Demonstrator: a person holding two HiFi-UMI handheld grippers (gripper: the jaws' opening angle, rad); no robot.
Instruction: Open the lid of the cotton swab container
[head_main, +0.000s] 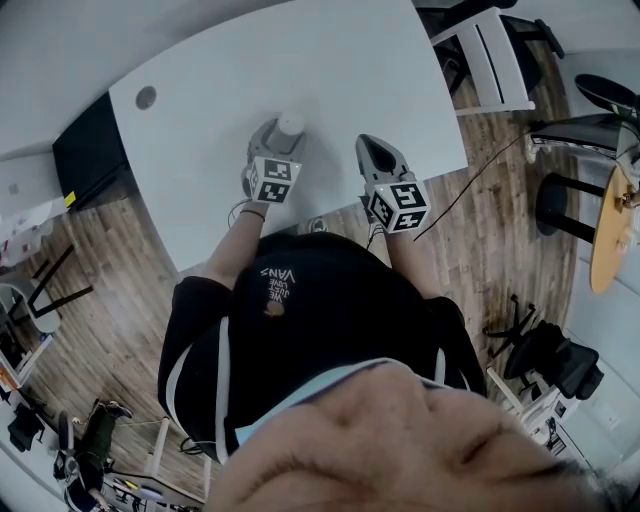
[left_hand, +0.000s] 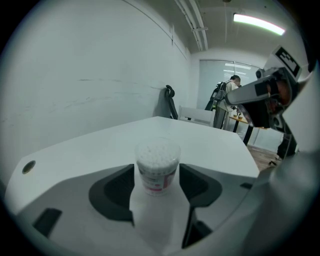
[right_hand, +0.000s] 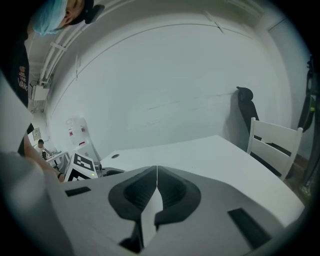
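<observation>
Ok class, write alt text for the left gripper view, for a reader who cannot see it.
A clear cotton swab container, full of white swabs, stands upright on a white table between the left gripper's open jaws, ungripped. The right gripper hangs at upper right.

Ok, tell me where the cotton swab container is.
The cotton swab container stands on the table, left of centre in the head view, between the open jaws of the left gripper; the right gripper is to its right.
</observation>
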